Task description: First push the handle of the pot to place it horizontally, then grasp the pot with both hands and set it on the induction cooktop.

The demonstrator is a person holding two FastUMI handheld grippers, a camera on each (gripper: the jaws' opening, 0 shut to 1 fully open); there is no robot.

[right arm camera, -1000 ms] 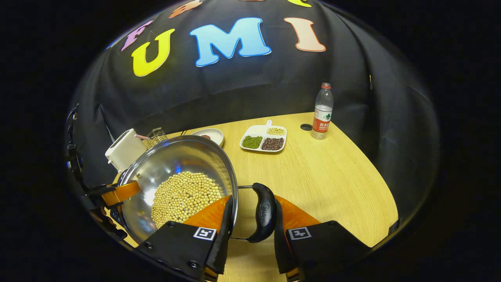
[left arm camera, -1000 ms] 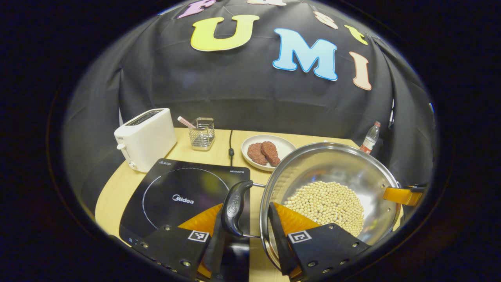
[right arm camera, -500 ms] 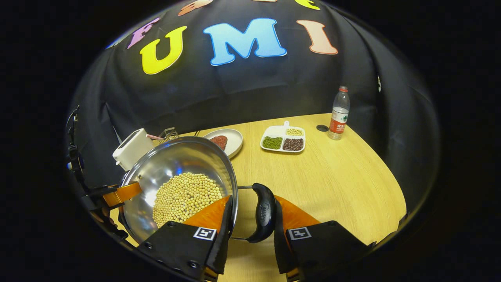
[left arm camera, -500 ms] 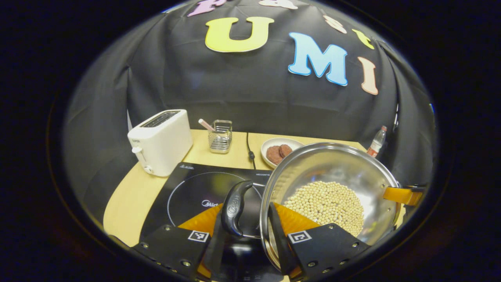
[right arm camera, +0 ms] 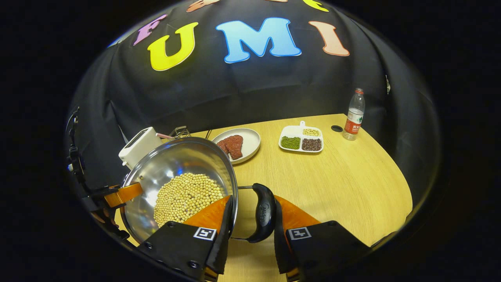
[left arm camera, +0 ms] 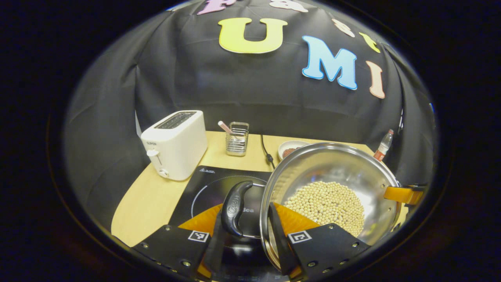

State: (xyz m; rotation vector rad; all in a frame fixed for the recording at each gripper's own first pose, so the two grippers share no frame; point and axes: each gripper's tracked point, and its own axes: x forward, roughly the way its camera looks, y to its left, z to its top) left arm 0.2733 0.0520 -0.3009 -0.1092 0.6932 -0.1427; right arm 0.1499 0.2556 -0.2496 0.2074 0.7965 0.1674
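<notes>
Over the cooktop [left arm camera: 211, 184] in left gripper view, both tools apparently clamping pot [left arm camera: 332, 164] handles, divided dish [right arm camera: 300, 139] rightward.

This is a mock kitchen set up in a recording booth, not a real home. A black cloth wall [left arm camera: 242, 90] closes in a light wooden table [right arm camera: 336, 176] laid with kitchen things: beyond the fingers [left arm camera: 213, 250] in the left gripper view stand a white toaster [left arm camera: 175, 144], an induction cooktop [left arm camera: 207, 188] and a wire holder [left arm camera: 237, 139]. Beyond the fingers in the right gripper view sit a plate of meat [right arm camera: 237, 144], a divided dish of beans [right arm camera: 300, 139] and a water bottle [right arm camera: 354, 114].
</notes>
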